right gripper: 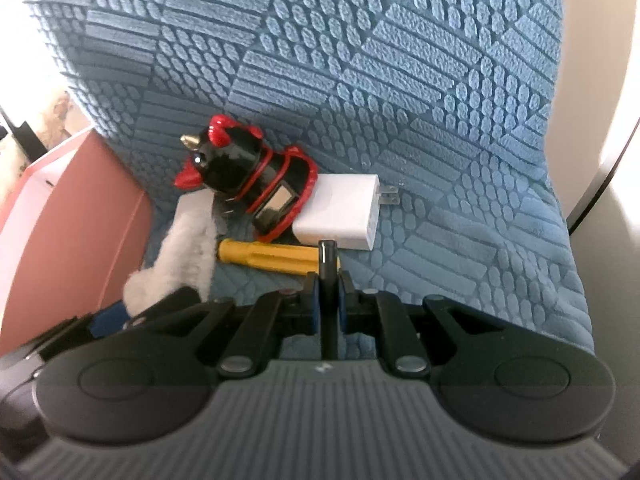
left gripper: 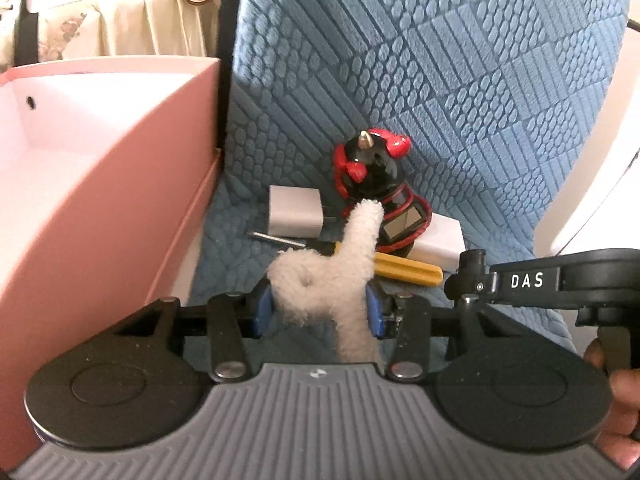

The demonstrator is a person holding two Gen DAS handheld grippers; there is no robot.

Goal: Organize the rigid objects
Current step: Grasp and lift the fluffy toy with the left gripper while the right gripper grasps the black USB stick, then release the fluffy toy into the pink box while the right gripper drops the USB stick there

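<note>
My left gripper (left gripper: 318, 308) is shut on a fuzzy white piece (left gripper: 320, 276) shaped like a hand with one finger up; it also shows in the right wrist view (right gripper: 180, 256). My right gripper (right gripper: 328, 302) is shut on a thin black rod (right gripper: 329, 272), seen from the side in the left wrist view (left gripper: 472, 258). Ahead on the blue cushion lie a black and red horned figure (right gripper: 248, 176), a white charger with prongs (right gripper: 344, 210), a second white charger (left gripper: 294, 216) and a yellow-handled screwdriver (right gripper: 276, 258).
A pink open box (left gripper: 100, 200) stands at the left, against the cushion's edge; its side shows in the right wrist view (right gripper: 80, 220). The blue textured cushion (right gripper: 440, 120) rises behind the objects. White furniture edges lie at the right.
</note>
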